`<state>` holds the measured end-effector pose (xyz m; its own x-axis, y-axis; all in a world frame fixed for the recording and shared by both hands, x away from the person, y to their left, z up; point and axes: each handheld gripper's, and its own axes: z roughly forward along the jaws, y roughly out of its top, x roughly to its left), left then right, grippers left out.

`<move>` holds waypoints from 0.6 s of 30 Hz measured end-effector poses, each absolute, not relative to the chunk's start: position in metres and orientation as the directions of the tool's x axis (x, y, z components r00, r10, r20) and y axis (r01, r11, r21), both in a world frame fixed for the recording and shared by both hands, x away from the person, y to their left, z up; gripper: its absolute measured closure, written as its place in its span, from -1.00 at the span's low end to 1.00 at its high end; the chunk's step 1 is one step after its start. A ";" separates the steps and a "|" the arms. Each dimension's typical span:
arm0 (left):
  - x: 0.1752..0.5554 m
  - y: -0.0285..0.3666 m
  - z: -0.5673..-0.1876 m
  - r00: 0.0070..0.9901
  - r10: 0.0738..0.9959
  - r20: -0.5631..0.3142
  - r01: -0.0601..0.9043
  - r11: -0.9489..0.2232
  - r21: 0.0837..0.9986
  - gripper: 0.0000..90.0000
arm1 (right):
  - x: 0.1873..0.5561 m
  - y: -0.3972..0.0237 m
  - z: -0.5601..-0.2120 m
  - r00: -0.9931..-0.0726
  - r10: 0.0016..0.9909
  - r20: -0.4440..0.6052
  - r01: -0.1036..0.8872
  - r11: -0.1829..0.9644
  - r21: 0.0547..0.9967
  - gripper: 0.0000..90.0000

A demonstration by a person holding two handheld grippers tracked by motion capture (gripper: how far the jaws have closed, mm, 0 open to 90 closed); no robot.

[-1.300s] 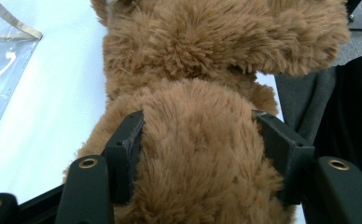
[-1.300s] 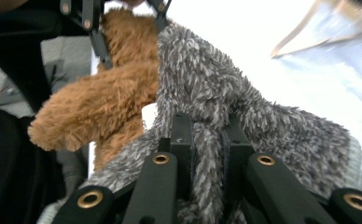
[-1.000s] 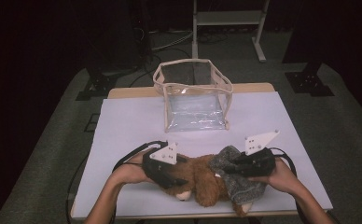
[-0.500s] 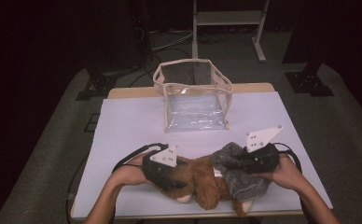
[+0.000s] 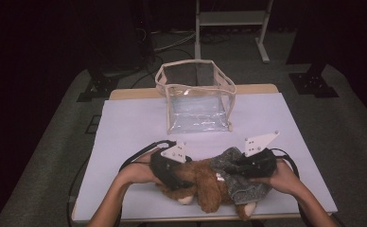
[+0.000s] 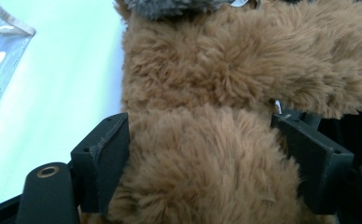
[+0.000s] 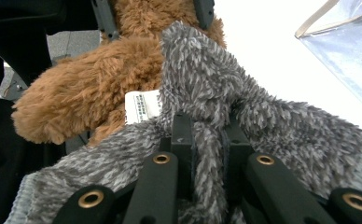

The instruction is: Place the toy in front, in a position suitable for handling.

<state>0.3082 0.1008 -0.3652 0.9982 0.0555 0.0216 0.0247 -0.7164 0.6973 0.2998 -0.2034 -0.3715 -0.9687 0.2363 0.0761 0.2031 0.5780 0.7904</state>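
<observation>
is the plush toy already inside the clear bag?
No. In the high view the brown plush toy lies on the table in front of the clear bag, held by both tongs.

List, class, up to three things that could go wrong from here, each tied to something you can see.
1. The right gripper pinches only a thin fold of the grey fuzzy garment; pulling may slip it free.
2. The left gripper straddles the brown plush toy widely; if the grip is loose, the toy may drop when lifted.
3. The toy lies near the table's front edge and could slide off.
</observation>
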 end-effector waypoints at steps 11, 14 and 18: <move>0.303 0.130 -0.367 0.997 0.074 -0.014 0.062 -0.709 0.703 -0.51 | 0.296 -0.205 -0.374 -0.968 0.236 0.090 0.211 0.560 0.801 0.75; 0.299 0.127 -0.371 0.999 0.037 -0.009 0.033 -0.719 0.694 -0.36 | 0.294 -0.205 -0.373 -0.969 0.225 0.097 0.211 0.566 0.797 0.75; 0.294 0.126 -0.371 1.000 0.025 0.006 0.014 -0.724 0.689 -0.26 | 0.296 -0.201 -0.355 -0.979 0.201 0.043 0.160 0.612 0.774 0.75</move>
